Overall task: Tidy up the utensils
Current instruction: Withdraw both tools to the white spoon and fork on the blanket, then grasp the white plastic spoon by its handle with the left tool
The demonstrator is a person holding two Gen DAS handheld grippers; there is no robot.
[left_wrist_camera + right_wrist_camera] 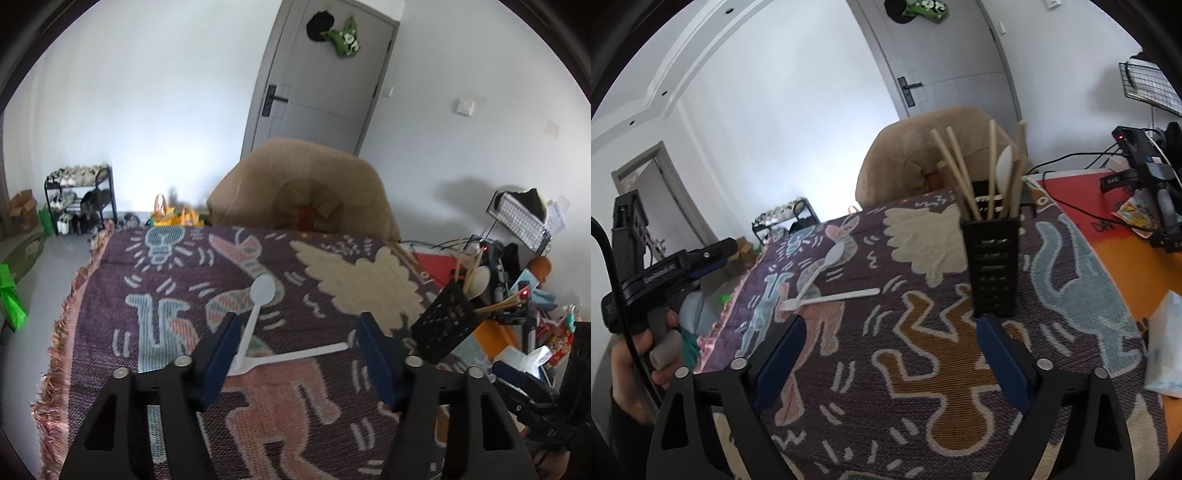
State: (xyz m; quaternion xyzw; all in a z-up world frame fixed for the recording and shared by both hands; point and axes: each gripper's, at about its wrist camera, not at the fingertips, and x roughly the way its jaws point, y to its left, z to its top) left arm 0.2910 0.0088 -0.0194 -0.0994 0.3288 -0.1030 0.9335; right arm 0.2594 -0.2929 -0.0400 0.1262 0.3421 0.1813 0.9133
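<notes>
Left tongs [295, 354] gape, partly hiding crossed white spoons [255, 325].

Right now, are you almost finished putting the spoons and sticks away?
Partly. Done: the black slotted plastic holder already stands with wooden chopsticks and one white plastic spoon inside. In hand: nothing; the left gripper and right gripper are both open and empty. Left: another white plastic spoon and a white plastic fork lie crossed on the patterned woven cloth.

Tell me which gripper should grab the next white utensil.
Left. The left gripper is open right over the crossed spoon and fork; the right gripper sits nearer the holder.
</notes>
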